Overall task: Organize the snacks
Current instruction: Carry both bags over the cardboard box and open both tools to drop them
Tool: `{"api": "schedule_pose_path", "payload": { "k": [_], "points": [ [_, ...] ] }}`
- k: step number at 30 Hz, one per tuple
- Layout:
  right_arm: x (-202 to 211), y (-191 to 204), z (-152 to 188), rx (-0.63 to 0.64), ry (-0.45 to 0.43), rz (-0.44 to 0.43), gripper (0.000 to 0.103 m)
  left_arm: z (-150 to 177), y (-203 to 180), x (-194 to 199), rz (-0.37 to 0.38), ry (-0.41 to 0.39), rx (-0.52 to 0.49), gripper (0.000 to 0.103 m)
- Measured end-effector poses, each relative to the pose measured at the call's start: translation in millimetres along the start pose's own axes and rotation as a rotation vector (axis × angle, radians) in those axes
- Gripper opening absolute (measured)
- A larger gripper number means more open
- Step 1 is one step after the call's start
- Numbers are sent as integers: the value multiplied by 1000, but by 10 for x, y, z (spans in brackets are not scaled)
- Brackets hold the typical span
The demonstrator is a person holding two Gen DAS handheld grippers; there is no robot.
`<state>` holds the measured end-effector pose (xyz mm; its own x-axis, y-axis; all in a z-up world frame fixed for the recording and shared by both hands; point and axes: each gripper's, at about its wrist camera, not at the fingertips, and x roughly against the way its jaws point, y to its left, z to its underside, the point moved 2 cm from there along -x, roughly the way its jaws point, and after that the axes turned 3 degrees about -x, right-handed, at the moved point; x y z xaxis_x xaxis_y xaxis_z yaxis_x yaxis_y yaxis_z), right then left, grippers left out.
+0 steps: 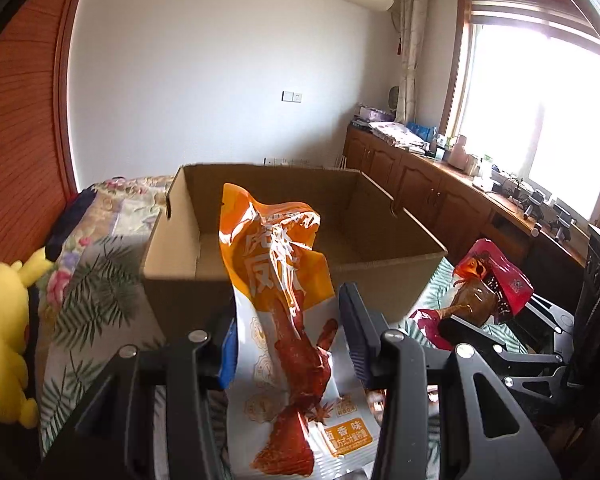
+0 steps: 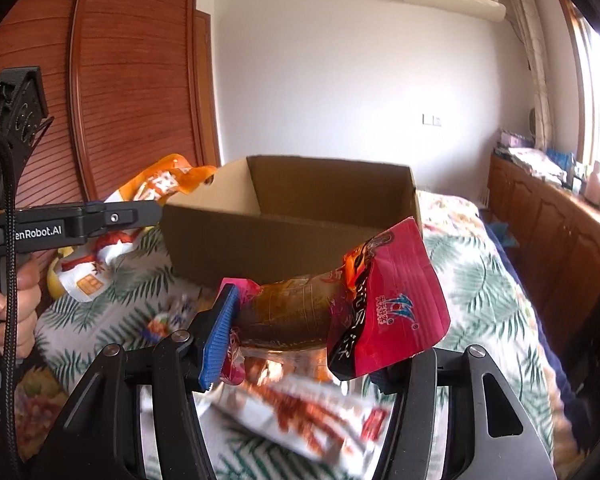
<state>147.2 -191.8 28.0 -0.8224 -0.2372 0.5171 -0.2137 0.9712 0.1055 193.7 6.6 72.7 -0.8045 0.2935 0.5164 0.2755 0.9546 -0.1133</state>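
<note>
My left gripper (image 1: 288,332) is shut on an orange and white snack bag (image 1: 284,304), held upright just in front of an open cardboard box (image 1: 388,268) on the bed. My right gripper (image 2: 300,332) is shut on a red and brown snack bag (image 2: 380,300), held near the box's front wall (image 2: 260,240). The right gripper with its bag shows at the right in the left wrist view (image 1: 488,292). The left gripper (image 2: 140,212) and the orange bag (image 2: 160,184) show at the left in the right wrist view. The box looks empty inside.
A white and red snack bag (image 2: 300,412) lies on the floral bedspread (image 2: 480,280) under my right gripper. A yellow plush toy (image 1: 4,328) sits at the bed's left edge. Wooden cabinets (image 1: 440,192) run along the right under the window. A wooden wardrobe (image 2: 132,92) stands at the left.
</note>
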Motion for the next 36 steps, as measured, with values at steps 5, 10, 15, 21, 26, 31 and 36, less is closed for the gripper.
{"api": "schedule_pose_path", "payload": {
  "k": [5, 10, 15, 21, 26, 31, 36],
  "points": [
    [-194, -67, -263, 17, -28, -4, 57, -233, 85, -256, -2, -7, -18, 43],
    [-428, -131, -502, 34, -48, -4, 57, -390, 176, -502, -4, -8, -26, 43],
    [-651, -171, -641, 41, -51, -6, 58, -500, 278, -775, -2, 0, -23, 43],
    [-920, -196, -704, 46, -20, -12, 58, -547, 405, -1101, -17, 40, -18, 44],
    [-1113, -176, -681, 60, 31, -16, 58, -520, 442, -1225, -33, 61, -9, 45],
    [-1173, -131, -662, 65, 64, -18, 58, -498, 369, -1289, -56, 77, -32, 50],
    [-1169, -96, -653, 71, 60, -4, 65, -477, 371, -1264, -75, 70, -27, 55]
  ]
}}
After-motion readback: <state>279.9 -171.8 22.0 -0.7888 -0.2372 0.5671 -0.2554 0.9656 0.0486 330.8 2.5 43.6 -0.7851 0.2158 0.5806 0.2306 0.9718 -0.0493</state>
